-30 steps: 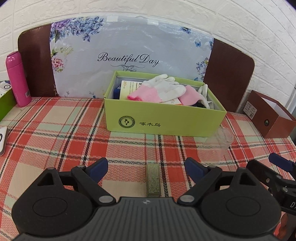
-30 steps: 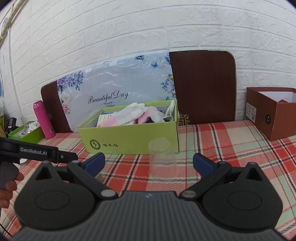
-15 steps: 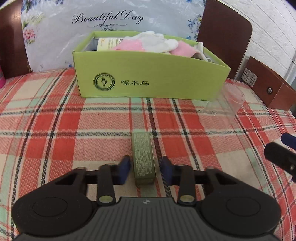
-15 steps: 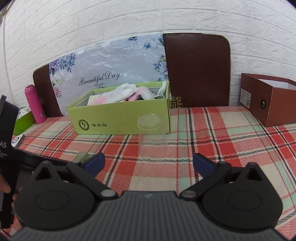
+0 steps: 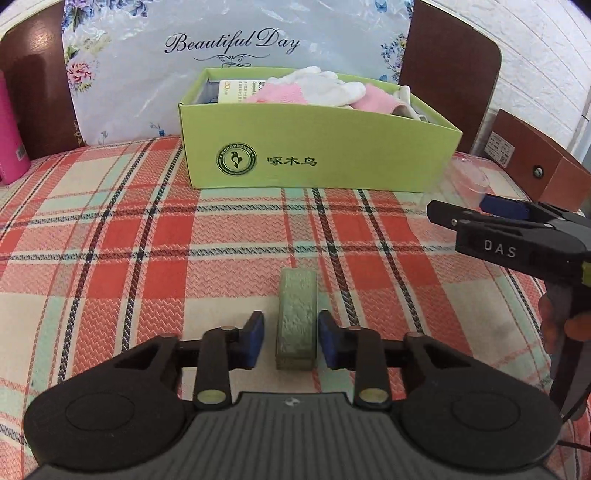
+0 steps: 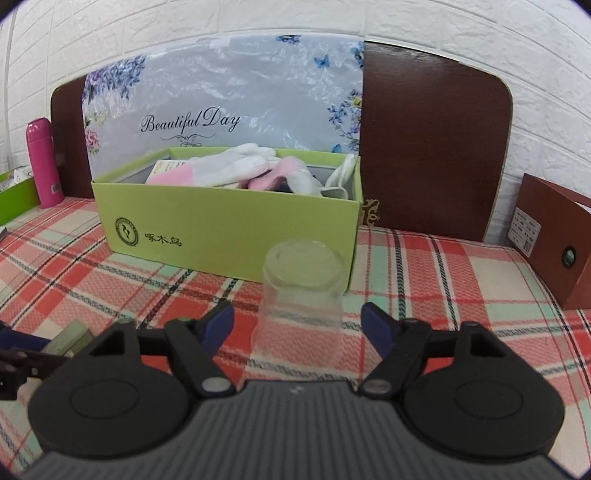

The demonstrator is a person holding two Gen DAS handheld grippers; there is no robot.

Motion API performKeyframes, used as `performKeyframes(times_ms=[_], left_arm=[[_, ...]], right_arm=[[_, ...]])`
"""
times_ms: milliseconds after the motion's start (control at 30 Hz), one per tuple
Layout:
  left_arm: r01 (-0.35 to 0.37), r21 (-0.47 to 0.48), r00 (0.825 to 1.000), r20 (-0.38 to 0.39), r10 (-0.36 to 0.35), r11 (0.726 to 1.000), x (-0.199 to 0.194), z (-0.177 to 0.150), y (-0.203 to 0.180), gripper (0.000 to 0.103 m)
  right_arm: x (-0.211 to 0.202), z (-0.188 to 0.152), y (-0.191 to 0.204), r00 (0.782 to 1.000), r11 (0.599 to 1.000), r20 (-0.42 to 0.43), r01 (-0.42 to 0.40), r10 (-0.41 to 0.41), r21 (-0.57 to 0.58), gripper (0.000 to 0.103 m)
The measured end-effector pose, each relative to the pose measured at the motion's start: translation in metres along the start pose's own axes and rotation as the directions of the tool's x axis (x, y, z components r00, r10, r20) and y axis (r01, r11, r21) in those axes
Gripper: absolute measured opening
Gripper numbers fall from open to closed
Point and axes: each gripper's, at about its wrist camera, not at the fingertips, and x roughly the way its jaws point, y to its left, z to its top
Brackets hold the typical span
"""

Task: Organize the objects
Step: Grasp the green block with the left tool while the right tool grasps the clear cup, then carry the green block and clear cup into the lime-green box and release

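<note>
A pink bottle stands at nine o'clock on the plaid tablecloth. The left gripper brackets the olive bar, pads slightly apart from it. At twelve sits the green box. The right gripper is spread around the clear cup, below a white brick wall.

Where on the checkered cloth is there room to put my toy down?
Bare cloth lies left of the small green bar, between the pink bottle and the green box. It is crowded on the right, around the clear cup, and inside that box.
</note>
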Motion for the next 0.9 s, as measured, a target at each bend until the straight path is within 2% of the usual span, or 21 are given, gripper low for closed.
performKeyframes(times_ms=[100, 133, 200, 300, 367, 433, 500, 633, 767, 900], left_arm=[[0.011, -0.006, 1.000, -0.012, -0.011, 1.000, 0.004, 0.001, 0.001, 0.037], [0.011, -0.009, 1.000, -0.014, -0.011, 1.000, 0.005, 0.001, 0.001, 0.037], [0.001, -0.007, 1.000, -0.008, -0.001, 1.000, 0.005, 0.001, 0.001, 0.037], [-0.006, -0.011, 1.000, -0.007, 0.006, 1.000, 0.006, 0.001, 0.001, 0.042], [-0.004, -0.011, 1.000, -0.004, 0.004, 1.000, 0.006, 0.000, 0.002, 0.041], [-0.014, -0.003, 1.000, 0.000, 0.014, 1.000, 0.006, -0.001, 0.001, 0.037], [-0.008, -0.008, 1.000, -0.001, 0.008, 1.000, 0.005, -0.001, 0.003, 0.023], [0.015, -0.027, 1.000, 0.009, -0.014, 1.000, -0.006, 0.000, 0.007, 0.023], [0.037, -0.029, 0.997, 0.074, -0.035, 0.999, -0.029, 0.014, 0.009, 0.023], [0.048, -0.020, 0.987, 0.155, -0.044, 0.999, -0.050, 0.041, 0.012, 0.023]], right_arm=[[0.005, 0.000, 0.003, 1.000, 1.000, -0.003, 0.006, -0.006, 0.007, 0.063], [0.006, 0.000, 0.003, 1.000, 1.000, -0.011, 0.002, -0.002, 0.011, 0.053], [0.005, -0.002, 0.004, 1.000, 1.000, -0.006, 0.004, -0.004, 0.010, 0.053], [0.003, -0.002, 0.006, 1.000, 1.000, -0.015, -0.004, 0.004, -0.001, 0.046], [-0.002, -0.003, 0.008, 0.999, 0.999, -0.023, -0.032, 0.031, -0.006, 0.043], [-0.009, -0.005, 0.012, 0.999, 0.999, -0.025, -0.046, 0.046, -0.018, 0.043], [-0.016, -0.007, 0.015, 0.998, 0.998, -0.028, -0.061, 0.061, -0.021, 0.043], [-0.034, -0.008, 0.019, 0.993, 0.993, -0.019, -0.114, 0.113, -0.011, 0.043], [-0.052, 0.003, 0.020, 0.987, 0.987, 0.011, -0.159, 0.159, -0.002, 0.043], [-0.067, 0.024, 0.018, 0.981, 0.984, 0.075, -0.180, 0.180, -0.004, 0.043]])
